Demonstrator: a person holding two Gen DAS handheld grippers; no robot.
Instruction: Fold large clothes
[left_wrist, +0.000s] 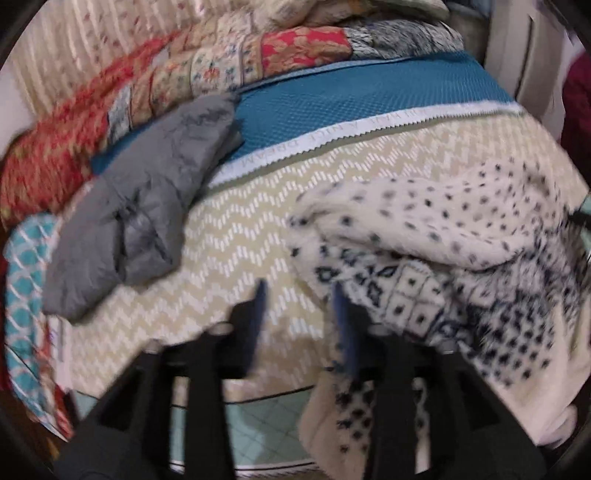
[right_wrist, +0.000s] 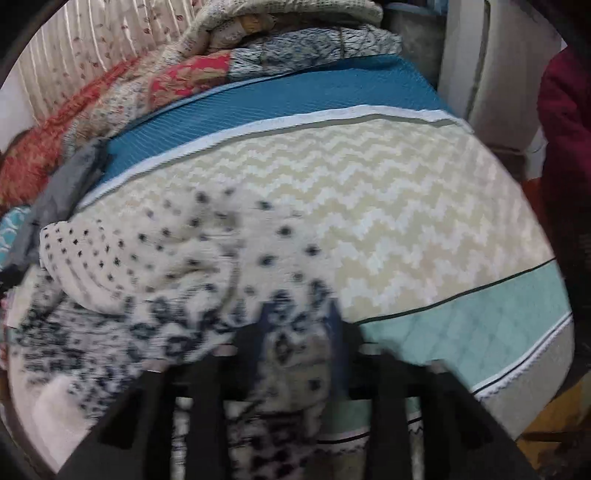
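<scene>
Your left gripper (left_wrist: 299, 295) sits nearest the lens in the left wrist view, its two blue-padded fingers (left_wrist: 260, 314) spread apart with nothing between them, hovering over the near edge of the bed (left_wrist: 240, 236). Just to its right, the fleece garment (left_wrist: 424, 266), cream with navy dots and a band of diamond patterning, lies bunched in a heap on the bed and spills down over the mattress side; the right finger of this gripper is at the fleece's edge, though the blur hides whether it touches.

Your right gripper (right_wrist: 299, 317) has its fingers (right_wrist: 338, 332) parted too, but a fold of the same fleece garment (right_wrist: 147, 273) lies between them. Motion blur keeps you from telling whether they pinch the cloth or merely straddle it.

Beyond the fleece, the beige zigzag bedcover (left_wrist: 258, 206) stretches across the mattress. On its left part rests a crumpled grey garment (left_wrist: 147, 199), well apart from the fleece. Behind that runs a white lettered strip (left_wrist: 332, 138), then a teal blanket (left_wrist: 351, 96). Farthest back, folded patchwork quilts (left_wrist: 221, 66) in red and floral prints are stacked against a pale striped curtain (left_wrist: 74, 51). In the right wrist view, the pale green mattress side (right_wrist: 480, 314) shows below the bedcover at right.
</scene>
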